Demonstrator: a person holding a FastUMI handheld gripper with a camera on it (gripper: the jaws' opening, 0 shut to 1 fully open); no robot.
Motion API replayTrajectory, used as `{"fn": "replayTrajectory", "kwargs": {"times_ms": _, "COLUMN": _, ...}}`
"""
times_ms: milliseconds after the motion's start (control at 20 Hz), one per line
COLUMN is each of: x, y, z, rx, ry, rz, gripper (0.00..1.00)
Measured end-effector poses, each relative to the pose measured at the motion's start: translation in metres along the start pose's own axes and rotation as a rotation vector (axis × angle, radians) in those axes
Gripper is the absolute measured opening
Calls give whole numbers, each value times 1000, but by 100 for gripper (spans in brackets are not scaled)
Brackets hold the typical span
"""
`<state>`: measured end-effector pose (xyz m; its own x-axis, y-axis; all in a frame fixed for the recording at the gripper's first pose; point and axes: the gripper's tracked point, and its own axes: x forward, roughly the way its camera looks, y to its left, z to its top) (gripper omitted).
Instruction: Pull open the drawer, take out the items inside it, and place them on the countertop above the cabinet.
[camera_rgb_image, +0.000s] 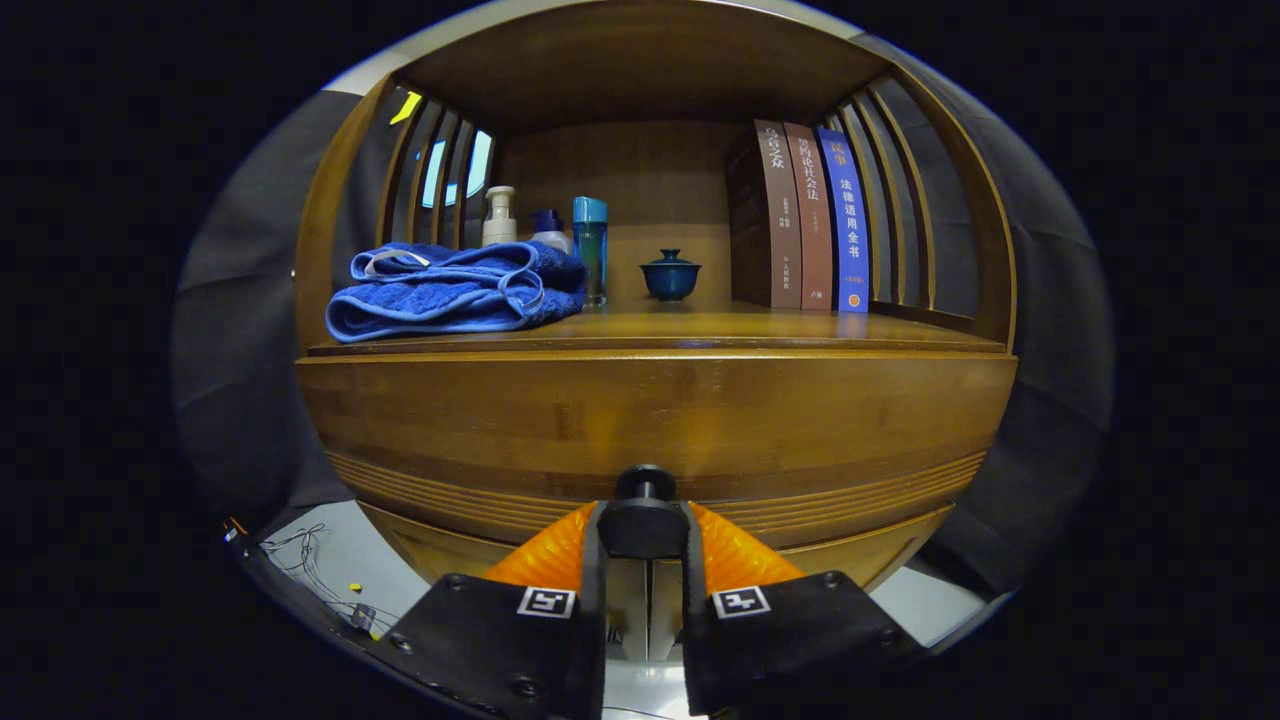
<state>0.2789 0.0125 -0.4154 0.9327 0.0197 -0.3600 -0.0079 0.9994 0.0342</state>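
- The gripper (645, 530) has its two orange fingers (545, 560) closed in on the black knob (644, 525) of the drawer (650, 425), one on each side; both appear to press on it, though the pads' contact faces are hidden behind the knob.
- The knob's stem runs into the middle of the drawer front, just above the ribbed lower edge of the wooden cabinet (320, 250).
- The drawer front sits flush with the cabinet, so I judge the step in hand to be the very first: the pull has not yet opened anything, and the items inside are hidden.
- The next move calls for a straight draw back along the line of the fingers, keeping the clamp firm so the round knob does not slip out.
- The countertop (700, 325) just above the drawer is the placing surface, and it is already partly taken: a folded blue towel (450, 290) on one side, with a pump bottle (499, 215), a small bottle (548, 230) and a blue tumbler (590, 245) behind it.
- A lidded blue cup (670, 275) stands near the middle, and three upright books (810, 215) stand at the other side.
- Bare wood lies in front of the cup and books, which seems the likeliest room for what comes out.
- Slatted side panels close the shelf; dark cloth hangs around the cabinet.
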Motion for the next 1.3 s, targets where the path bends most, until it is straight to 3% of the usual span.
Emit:
{"fn": "replayTrajectory", "kwargs": {"times_ms": 800, "x": -111, "y": -5, "z": -25, "rx": 17, "ry": 3, "rz": -3, "gripper": 35}}
{"fn": "replayTrajectory", "kwargs": {"times_ms": 1300, "x": -154, "y": -7, "z": -39, "rx": 38, "ry": 22, "rz": 1, "gripper": 35}}
